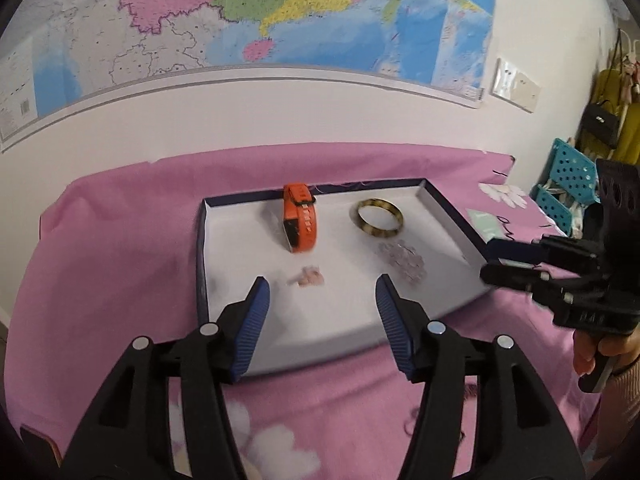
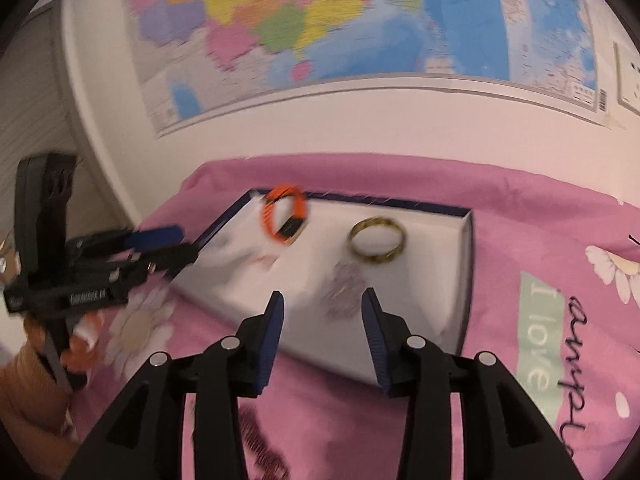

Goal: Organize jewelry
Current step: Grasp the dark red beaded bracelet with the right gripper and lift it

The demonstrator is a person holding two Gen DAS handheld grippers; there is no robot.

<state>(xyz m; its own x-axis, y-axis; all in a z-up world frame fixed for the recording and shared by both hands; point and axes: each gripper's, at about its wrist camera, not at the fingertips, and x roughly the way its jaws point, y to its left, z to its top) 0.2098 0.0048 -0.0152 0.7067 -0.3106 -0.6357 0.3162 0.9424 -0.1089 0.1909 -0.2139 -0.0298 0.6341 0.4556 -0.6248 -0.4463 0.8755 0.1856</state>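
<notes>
**Both tongs spread over the jewelry tray**

Left gripper (image 1: 322, 292) spread wide, holding nothing; right gripper (image 2: 322, 308) likewise. Inside the shallow white dark-rimmed tray (image 1: 448, 216): orange rubbery watch band (image 1: 298, 216) on edge at 11 o'clock, stiff glossy gold-and-dark bangle (image 1: 378, 218) at 1 o'clock (slippery; best pinched across the rim), pale clear bead bracelet (image 1: 402, 260) at 2, limp. Small pink piece (image 1: 308, 278) dead ahead, possibly an earring, light and fragile.
</notes>
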